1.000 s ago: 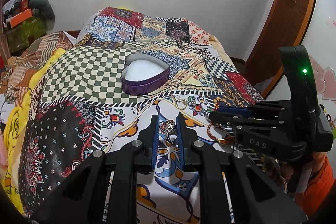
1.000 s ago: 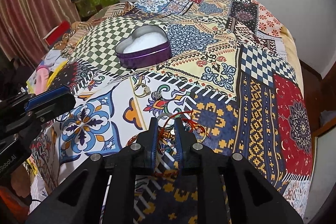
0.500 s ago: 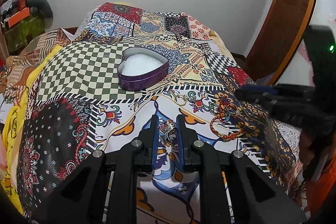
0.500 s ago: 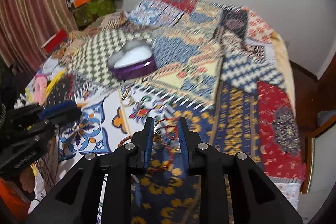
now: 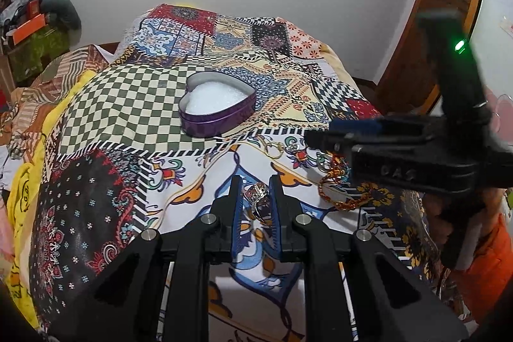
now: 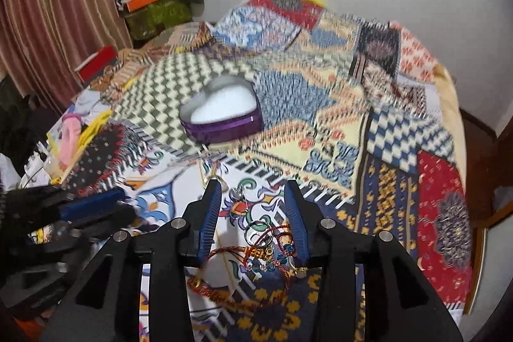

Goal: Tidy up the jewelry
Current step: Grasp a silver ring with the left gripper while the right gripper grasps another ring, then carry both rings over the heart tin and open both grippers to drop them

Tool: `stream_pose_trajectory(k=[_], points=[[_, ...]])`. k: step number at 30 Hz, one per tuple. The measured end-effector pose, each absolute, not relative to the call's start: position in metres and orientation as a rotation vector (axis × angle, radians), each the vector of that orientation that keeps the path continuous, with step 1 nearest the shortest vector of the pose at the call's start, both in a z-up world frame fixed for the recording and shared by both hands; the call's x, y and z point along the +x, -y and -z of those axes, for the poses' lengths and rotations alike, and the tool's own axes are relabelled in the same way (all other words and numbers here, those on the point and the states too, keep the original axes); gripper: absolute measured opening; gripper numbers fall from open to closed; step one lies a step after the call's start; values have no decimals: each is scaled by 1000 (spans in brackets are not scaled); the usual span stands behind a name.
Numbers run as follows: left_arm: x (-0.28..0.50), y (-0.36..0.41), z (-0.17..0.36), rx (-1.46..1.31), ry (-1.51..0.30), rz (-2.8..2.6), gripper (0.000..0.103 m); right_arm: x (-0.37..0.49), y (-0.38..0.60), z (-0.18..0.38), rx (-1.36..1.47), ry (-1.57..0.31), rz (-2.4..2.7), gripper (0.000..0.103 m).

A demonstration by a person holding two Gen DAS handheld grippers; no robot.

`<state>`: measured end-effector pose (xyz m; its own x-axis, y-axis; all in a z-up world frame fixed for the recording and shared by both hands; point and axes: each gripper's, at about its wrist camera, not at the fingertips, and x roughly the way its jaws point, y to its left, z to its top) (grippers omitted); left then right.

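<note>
The left gripper [image 5: 254, 197] is clenched on a silver ring [image 5: 258, 197], close above the patchwork bedspread [image 5: 105, 104]. The right gripper [image 6: 253, 197] has just been opening its jaws; they are now released over a red-gold cord bracelet [image 6: 256, 255] and a metal ring [image 6: 256, 229], without pressing them. The purple heart-shaped tin [image 5: 218, 108] sits open toward the middle of the bed, apart from both grippers.

Both wrist views look down, sharing the heart tin [image 5: 218, 114].
</note>
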<state>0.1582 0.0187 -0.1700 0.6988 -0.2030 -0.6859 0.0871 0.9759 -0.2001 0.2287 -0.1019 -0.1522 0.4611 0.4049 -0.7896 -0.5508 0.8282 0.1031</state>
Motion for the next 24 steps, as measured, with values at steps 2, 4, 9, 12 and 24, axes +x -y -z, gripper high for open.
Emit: stream_pose_trajectory(k=[2,4,9,12,24], points=[[158,-21,170,-160,-781,159,15,230,104,162,-171,-953,-603,37],[160,-21,171,-163,-783,156,15,226,106,167,-195,-965,-601,37],[165,-18,177,-171,-801,153,15,217,108,170,-250,-939,-592,37],[165,-14,178,-157,-809,154,15,214,107,171,-258,-917,-580,24],[156,-14,158,-148,-771,127,15,206,106,132,-211,-806,-583,20]])
